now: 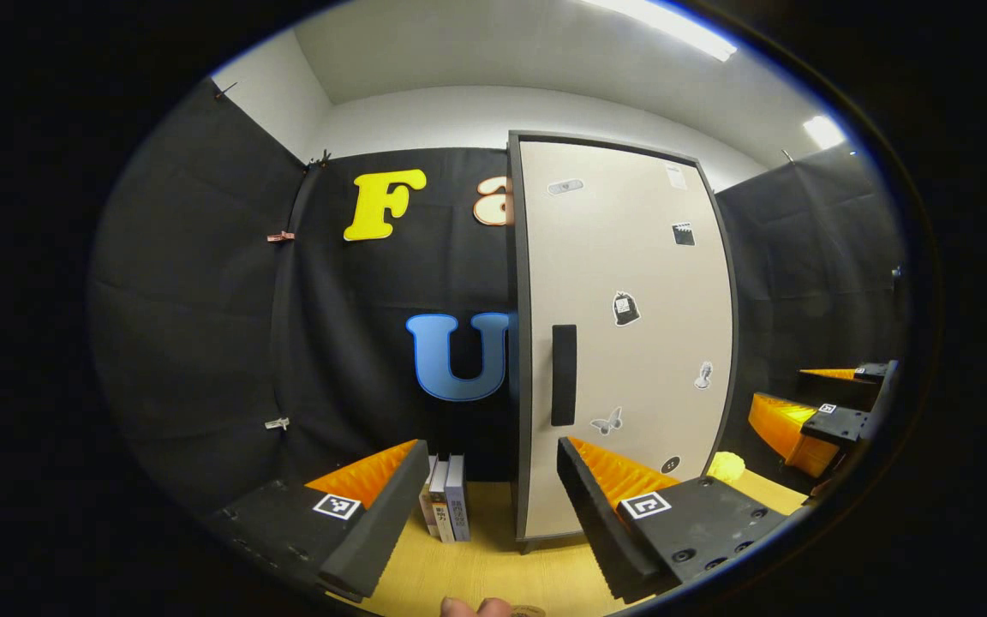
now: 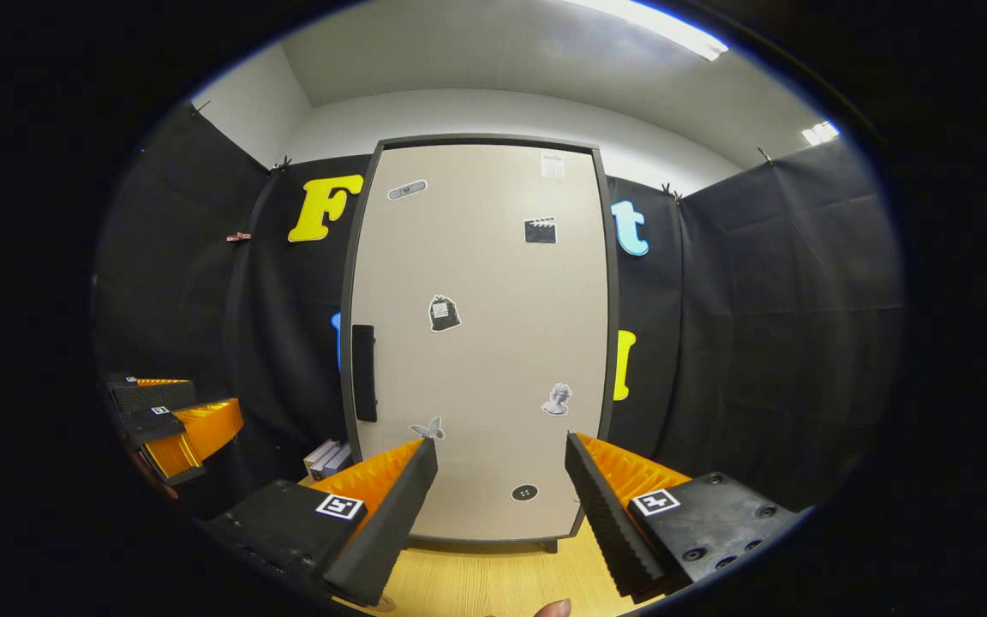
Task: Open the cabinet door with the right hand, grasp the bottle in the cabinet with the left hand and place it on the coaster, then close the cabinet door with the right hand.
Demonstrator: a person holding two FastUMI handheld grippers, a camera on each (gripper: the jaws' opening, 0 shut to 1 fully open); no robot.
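The tall beige cabinet door [image 2: 481, 343] with its dark vertical handle [image 2: 363, 373] stands closed — both the left gripper [image 1: 489, 506] and right gripper [image 2: 498, 506] hover before it, fingers apart, gripping nothing.

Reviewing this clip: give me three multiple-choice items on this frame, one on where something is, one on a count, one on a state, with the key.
1. Where do the books stand relative to the cabinet?
A. On top of it
B. On the table beside its handle side
C. Inside it

2. How many books stand in that row, in the left gripper view?
A. One
B. Three
C. Six

3. What is the state of the cabinet door?
A. Closed
B. Wide open
C. Removed

Key: 1 B, the books stand on the wooden table next to the edge bearing the dark handle. 2 B, three spines show. 3 A, the door sits flush in its frame while the right claw and left claw are open, holding nothing.
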